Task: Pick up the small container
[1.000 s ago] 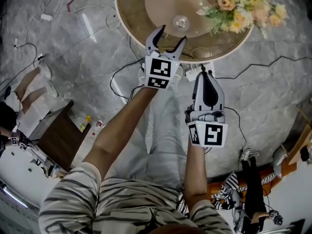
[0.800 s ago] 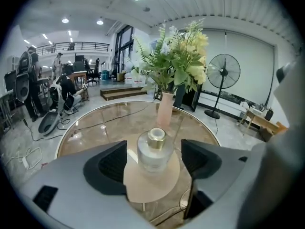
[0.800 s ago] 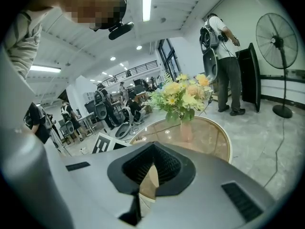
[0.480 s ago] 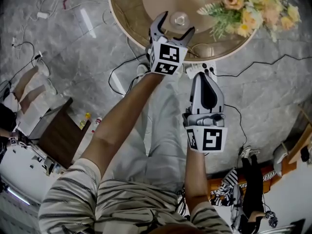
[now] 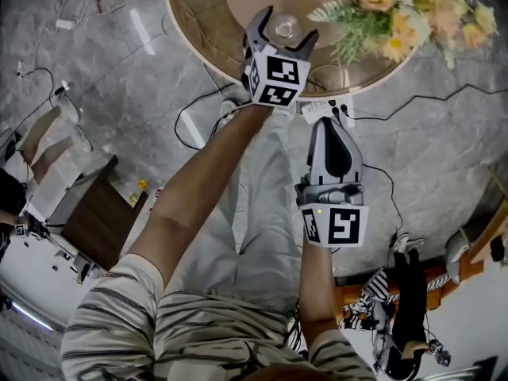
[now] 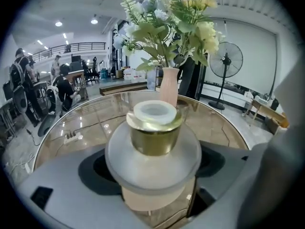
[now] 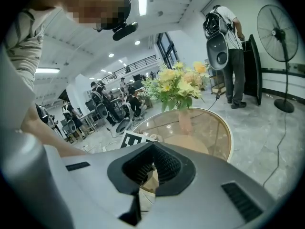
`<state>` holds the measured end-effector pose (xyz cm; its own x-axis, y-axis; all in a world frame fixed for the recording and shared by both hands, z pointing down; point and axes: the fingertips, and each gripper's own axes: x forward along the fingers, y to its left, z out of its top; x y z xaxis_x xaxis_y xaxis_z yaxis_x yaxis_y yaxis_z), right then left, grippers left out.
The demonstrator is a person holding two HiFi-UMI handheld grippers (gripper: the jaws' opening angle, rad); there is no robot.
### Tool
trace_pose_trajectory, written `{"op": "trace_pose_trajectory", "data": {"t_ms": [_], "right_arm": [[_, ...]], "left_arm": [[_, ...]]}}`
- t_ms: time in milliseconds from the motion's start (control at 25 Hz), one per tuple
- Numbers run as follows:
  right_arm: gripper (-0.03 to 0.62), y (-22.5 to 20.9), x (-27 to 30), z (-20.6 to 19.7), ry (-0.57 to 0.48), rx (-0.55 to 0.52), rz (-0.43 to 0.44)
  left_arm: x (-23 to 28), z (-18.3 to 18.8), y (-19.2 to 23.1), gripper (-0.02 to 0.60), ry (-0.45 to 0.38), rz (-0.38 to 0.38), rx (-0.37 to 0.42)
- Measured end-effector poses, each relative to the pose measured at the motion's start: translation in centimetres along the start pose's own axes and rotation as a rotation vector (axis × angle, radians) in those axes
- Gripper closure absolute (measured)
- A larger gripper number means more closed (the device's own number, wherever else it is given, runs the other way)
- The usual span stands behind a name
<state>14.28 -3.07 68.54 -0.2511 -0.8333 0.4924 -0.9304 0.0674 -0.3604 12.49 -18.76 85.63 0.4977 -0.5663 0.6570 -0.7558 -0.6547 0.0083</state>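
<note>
The small container [image 5: 284, 28] stands on the round glass table [image 5: 198, 22]. It has a frosted round body, a gold collar and a pale top [image 6: 153, 116]. My left gripper [image 5: 287, 24] reaches over the table edge, and its jaws are opening with the container between them, one on each side. The pads do not press on it. In the left gripper view the container fills the middle, close up between the two grey jaws. My right gripper [image 5: 329, 124] hangs short of the table over the floor, shut, with nothing in it [image 7: 143, 175].
A bouquet of yellow and peach flowers [image 5: 397, 14] stands in a pink vase [image 6: 169, 85] just behind the container. Cables and a power strip [image 5: 321, 111] lie on the grey floor below the table edge. A brown seat [image 5: 99, 221] is at the left.
My left gripper has moved forward over the table edge and its jaws have spread around the container. The right gripper has stayed about where it was.
</note>
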Motion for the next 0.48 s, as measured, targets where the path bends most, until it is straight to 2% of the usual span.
{"op": "trace_pose_trajectory", "data": {"t_ms": [240,320,480], "right_arm": [[0.586,-0.8,-0.3,-0.4,0.005,0.012,-0.017],[0.586,-1.3,-0.5,-0.4,0.005,0.015,-0.028],[0.586,-1.8,-0.9,-0.2,-0.003,0.022,-0.04]], "left_arm": [[0.5,0.2,0.2,0.218,-0.014,0.029,0.023],[0.4,0.2,0.4,0.258,-0.01,0.031,0.021],[0.1,0.0,0.8,0.262,0.013,0.032,-0.006]]}}
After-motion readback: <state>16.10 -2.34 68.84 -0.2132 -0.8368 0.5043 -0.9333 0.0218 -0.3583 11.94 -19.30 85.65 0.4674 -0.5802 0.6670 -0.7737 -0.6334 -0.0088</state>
